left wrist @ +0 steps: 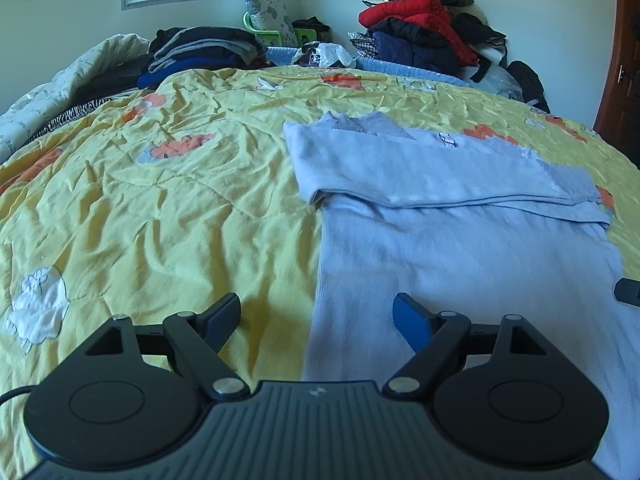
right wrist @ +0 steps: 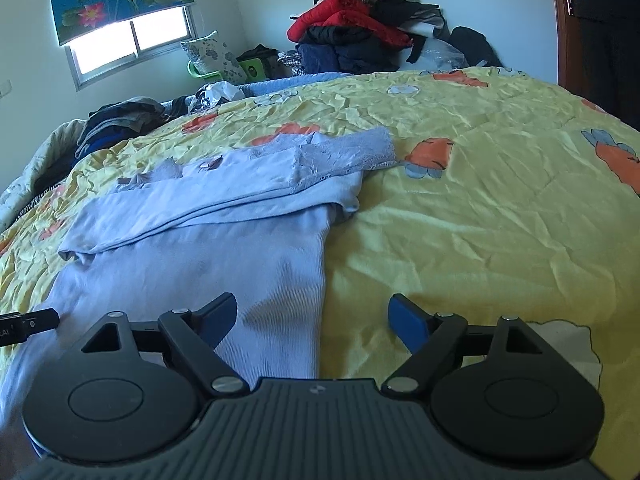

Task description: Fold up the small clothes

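A light blue knit top (left wrist: 460, 232) lies flat on the yellow bedspread (left wrist: 160, 200), its sleeves folded across the upper part. My left gripper (left wrist: 316, 316) is open and empty, low over the top's near left edge. In the right wrist view the same top (right wrist: 200, 248) lies at the left, with a lace-trimmed sleeve end (right wrist: 352, 152) reaching right. My right gripper (right wrist: 312, 316) is open and empty over the top's near right edge. Part of the right gripper (left wrist: 628, 290) shows at the right edge of the left wrist view; part of the left gripper (right wrist: 28, 324) shows at the left of the right wrist view.
A pile of red and dark clothes (left wrist: 424, 36) stands at the far right by the wall. A stack of folded dark clothes (left wrist: 200, 52) lies at the far left of the bed. A window (right wrist: 128, 44) is behind. A wooden door (left wrist: 624, 80) is at the right.
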